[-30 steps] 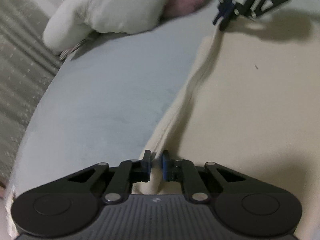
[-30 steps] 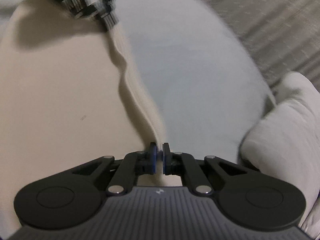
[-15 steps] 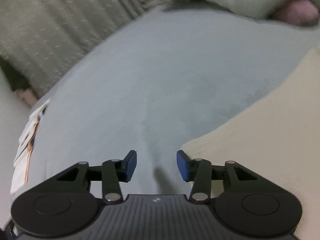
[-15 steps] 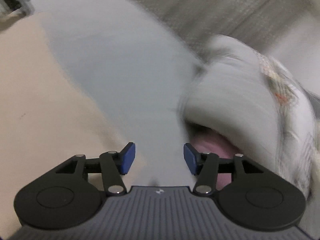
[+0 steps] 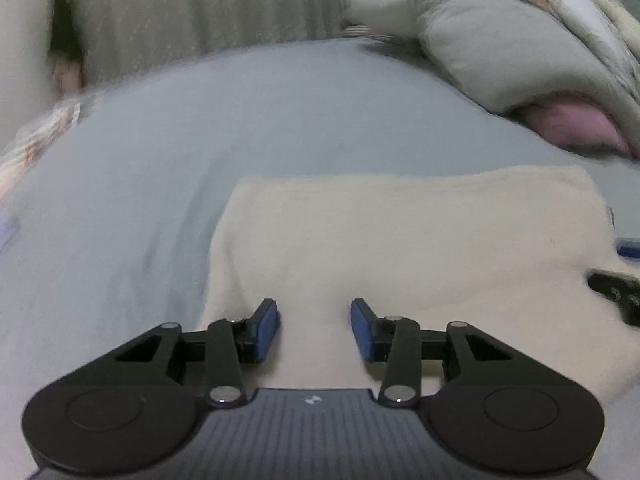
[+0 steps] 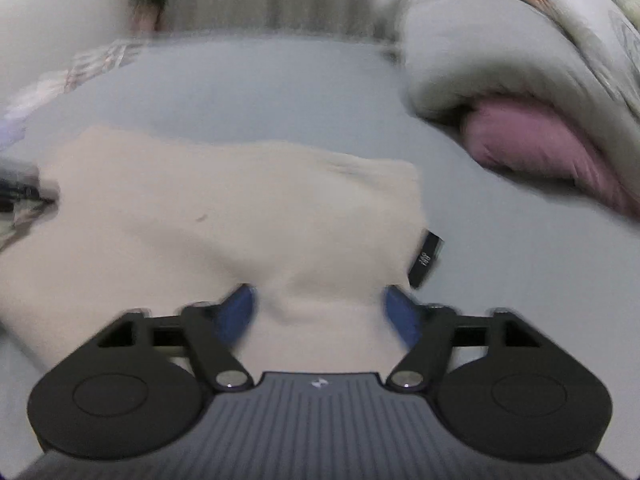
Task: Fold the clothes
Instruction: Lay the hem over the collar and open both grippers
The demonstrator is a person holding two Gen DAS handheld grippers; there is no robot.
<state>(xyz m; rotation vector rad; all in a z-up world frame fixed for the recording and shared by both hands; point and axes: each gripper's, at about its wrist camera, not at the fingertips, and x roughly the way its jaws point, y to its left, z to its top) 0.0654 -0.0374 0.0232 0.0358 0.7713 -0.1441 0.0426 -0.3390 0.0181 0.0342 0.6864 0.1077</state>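
Black tongs [image 5: 314, 326] with blue pads [image 5: 266, 330], silver screws, ribbed grey housing.

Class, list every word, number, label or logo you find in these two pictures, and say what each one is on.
Black tag at the cream garment's right edge: light print, too blurred to read.
Small pale emblem on the right tool body: a logo, no letters.
Same emblem on the left tool.
Nothing else legible.

cream garment [image 5: 400, 240]: soft matt cloth | bed sheet [image 5: 160, 160]: smooth grey fabric | left hand-held gripper [image 5: 314, 330]: matt black plastic, blue pads
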